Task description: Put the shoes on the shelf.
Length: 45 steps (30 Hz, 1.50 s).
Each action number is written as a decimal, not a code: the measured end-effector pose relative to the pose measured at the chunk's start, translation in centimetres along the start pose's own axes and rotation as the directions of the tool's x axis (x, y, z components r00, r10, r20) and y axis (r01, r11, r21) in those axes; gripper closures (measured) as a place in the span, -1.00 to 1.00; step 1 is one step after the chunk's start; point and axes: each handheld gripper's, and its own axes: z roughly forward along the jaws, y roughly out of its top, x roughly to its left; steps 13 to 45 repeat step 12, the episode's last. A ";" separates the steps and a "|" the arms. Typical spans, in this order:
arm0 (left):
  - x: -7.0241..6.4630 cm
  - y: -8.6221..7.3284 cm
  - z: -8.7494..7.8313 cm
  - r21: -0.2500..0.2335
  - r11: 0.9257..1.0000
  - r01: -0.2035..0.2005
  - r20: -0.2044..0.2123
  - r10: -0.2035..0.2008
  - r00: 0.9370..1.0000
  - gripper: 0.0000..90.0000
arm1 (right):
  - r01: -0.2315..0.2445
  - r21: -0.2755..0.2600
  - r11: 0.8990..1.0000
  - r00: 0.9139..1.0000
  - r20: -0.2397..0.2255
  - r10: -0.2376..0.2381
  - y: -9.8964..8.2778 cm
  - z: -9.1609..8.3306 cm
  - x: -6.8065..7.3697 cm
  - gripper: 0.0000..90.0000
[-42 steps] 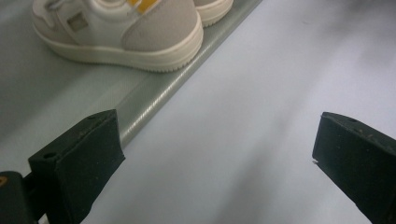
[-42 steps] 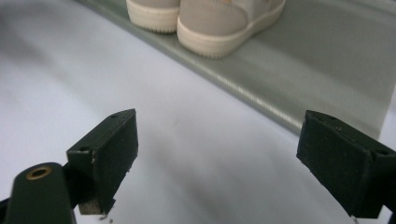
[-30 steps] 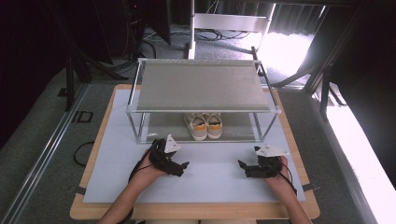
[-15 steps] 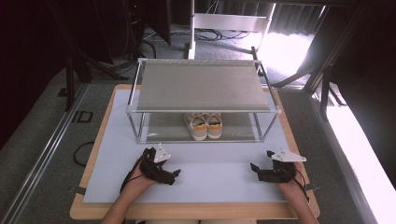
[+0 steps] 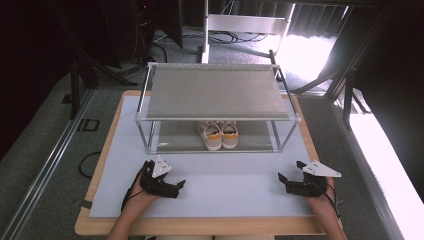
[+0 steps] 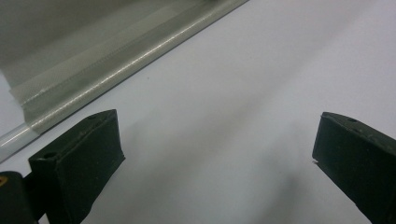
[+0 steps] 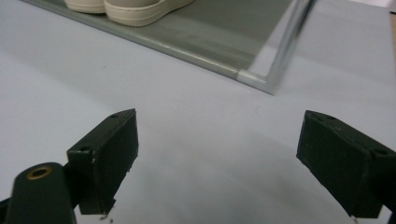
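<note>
A pair of cream shoes with orange heels [image 5: 217, 134] stands on the lower shelf of a two-tier metal rack [image 5: 216, 93] at the table's middle. Their soles [image 7: 135, 9] appear at the top of the right gripper view. My left gripper [image 5: 176, 186] rests low over the white mat [image 5: 225, 187] at the front left, jaws wide apart and empty [image 6: 217, 154]. My right gripper [image 5: 286, 181] sits at the front right, also open with nothing between its jaws [image 7: 219, 158]. Both are well short of the rack's front rail [image 6: 121, 60].
The rack's corner post [image 7: 285, 42] rises ahead of the right gripper. The mat covers a wooden tabletop [image 5: 200, 226]. Dark floor, cables and metal stands surround the table; bright light falls at the right [image 5: 380, 150].
Both hands have drawn back from the rack toward the table's front edge and spread outward, the right one far to the right. Jaws stay open throughout.
</note>
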 end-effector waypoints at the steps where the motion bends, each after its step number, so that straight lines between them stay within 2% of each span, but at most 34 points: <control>1: 0.0 -0.1 0.0 -0.009 1.000 0.011 -0.004 -0.011 1.000 -0.97 | -0.006 0.004 1.000 1.000 0.007 0.006 -0.2 0.0 -0.2 -0.73; 4: 0.3 -0.3 -0.3 -0.043 0.998 0.041 -0.008 -0.041 0.999 -0.97 | 0.012 0.027 1.000 1.000 0.015 -0.012 -0.6 0.4 -0.2 -0.73; 7: 0.4 -0.5 -0.5 -0.066 0.997 0.050 -0.010 -0.051 0.999 -0.97 | 0.018 0.029 0.999 1.000 0.008 -0.018 -0.6 0.4 -0.2 -0.73; 12: 0.1 -0.4 -0.3 -0.053 0.998 0.029 -0.025 -0.030 0.999 -0.97 | 0.009 0.023 1.000 1.000 0.008 -0.009 -0.6 0.4 -0.4 -0.73; 45: 0.1 -0.4 -0.3 -0.053 0.998 0.029 -0.025 -0.030 0.999 -0.97 | 0.009 0.023 1.000 1.000 0.008 -0.009 -0.6 0.4 -0.4 -0.73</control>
